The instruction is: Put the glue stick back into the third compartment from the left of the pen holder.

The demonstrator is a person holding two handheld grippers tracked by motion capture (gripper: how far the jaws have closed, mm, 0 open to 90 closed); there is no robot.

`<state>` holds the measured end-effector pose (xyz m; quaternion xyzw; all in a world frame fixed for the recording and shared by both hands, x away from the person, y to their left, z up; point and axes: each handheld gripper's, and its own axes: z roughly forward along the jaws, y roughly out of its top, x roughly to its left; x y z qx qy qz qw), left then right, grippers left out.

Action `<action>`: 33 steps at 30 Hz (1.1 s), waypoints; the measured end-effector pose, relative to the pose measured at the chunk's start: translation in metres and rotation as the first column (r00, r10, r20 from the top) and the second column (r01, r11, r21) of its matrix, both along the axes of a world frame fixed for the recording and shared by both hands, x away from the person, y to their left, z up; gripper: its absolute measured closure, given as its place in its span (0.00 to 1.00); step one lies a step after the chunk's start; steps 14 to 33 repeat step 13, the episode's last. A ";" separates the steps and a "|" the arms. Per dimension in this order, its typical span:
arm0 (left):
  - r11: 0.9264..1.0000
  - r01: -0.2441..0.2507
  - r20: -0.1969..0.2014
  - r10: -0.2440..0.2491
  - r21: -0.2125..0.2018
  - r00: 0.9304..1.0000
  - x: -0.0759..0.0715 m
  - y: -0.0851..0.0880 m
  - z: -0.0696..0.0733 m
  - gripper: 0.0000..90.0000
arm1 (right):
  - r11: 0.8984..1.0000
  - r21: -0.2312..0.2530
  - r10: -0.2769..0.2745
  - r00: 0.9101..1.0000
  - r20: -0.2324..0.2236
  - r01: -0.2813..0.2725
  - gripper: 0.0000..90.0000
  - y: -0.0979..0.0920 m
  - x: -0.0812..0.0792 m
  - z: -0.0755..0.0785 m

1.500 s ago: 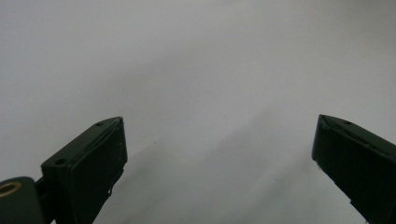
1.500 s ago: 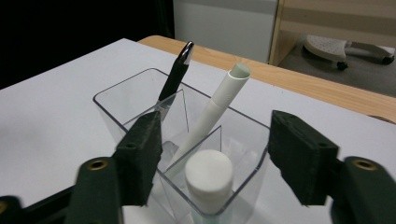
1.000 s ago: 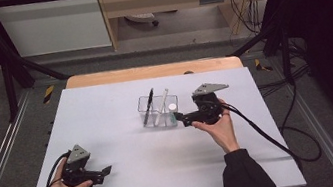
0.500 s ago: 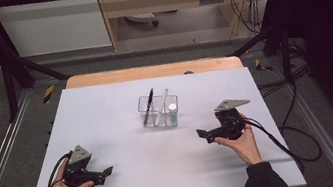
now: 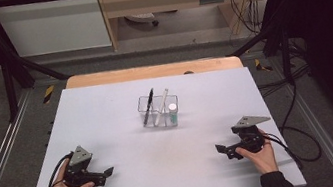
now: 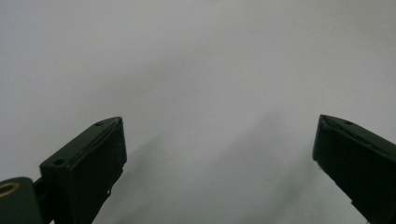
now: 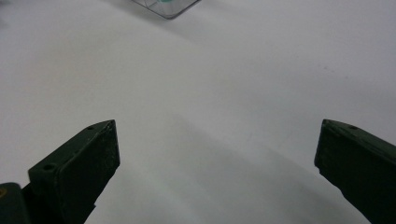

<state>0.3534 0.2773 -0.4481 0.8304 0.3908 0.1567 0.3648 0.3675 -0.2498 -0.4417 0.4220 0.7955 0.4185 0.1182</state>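
A white table (image 5: 121,105) was seen from above, with a person's two forearms entering from the bottom edge. Each hand held a black two-jaw gripper resting low over the near part of the tabletop.

The left gripper (image 5: 108,173) sat near the front left corner, its jaws pointing toward the middle of the table. In the left gripper view, the left gripper (image 6: 217,154) had its jaws spread wide apart, with bare white tabletop between them and nothing held.

The right gripper (image 5: 220,149) sat near the front right of the table, its jaws pointing left, with a grey three-cornered plate on top and a black cable trailing off to the right. In the right gripper view, the right gripper (image 7: 217,154) also had its jaws spread wide apart and empty.

A clear plastic organiser (image 5: 159,111) with compartments stood near the centre of the table, farther from the person than both grippers and well apart from each. It lay ahead and to the left of the right gripper, and ahead and to the right of the left gripper. Inside it stood a black pen (image 5: 148,106) leaning at the left, a white pen (image 5: 161,106) leaning beside it, and a small upright tube with a white cap (image 5: 173,113) at the right. A corner of the clear plastic organiser (image 7: 164,6) showed at the top edge of the right gripper view.
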 end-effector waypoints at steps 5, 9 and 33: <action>1.000 -0.001 0.006 0.001 -0.003 1.000 0.000 0.001 0.001 0.03 | 1.000 -0.014 0.000 1.000 0.007 0.000 0.01 -0.009 -0.006 -0.007; 1.000 0.001 0.005 -0.001 -0.002 1.000 0.000 0.001 0.001 0.03 | 1.000 -0.013 -0.006 1.000 0.001 0.006 0.01 -0.013 -0.009 -0.010; 1.000 0.004 0.002 -0.004 0.000 1.000 0.000 0.000 0.000 0.03 | 1.000 -0.006 -0.009 1.000 0.005 0.009 0.01 -0.015 -0.010 -0.010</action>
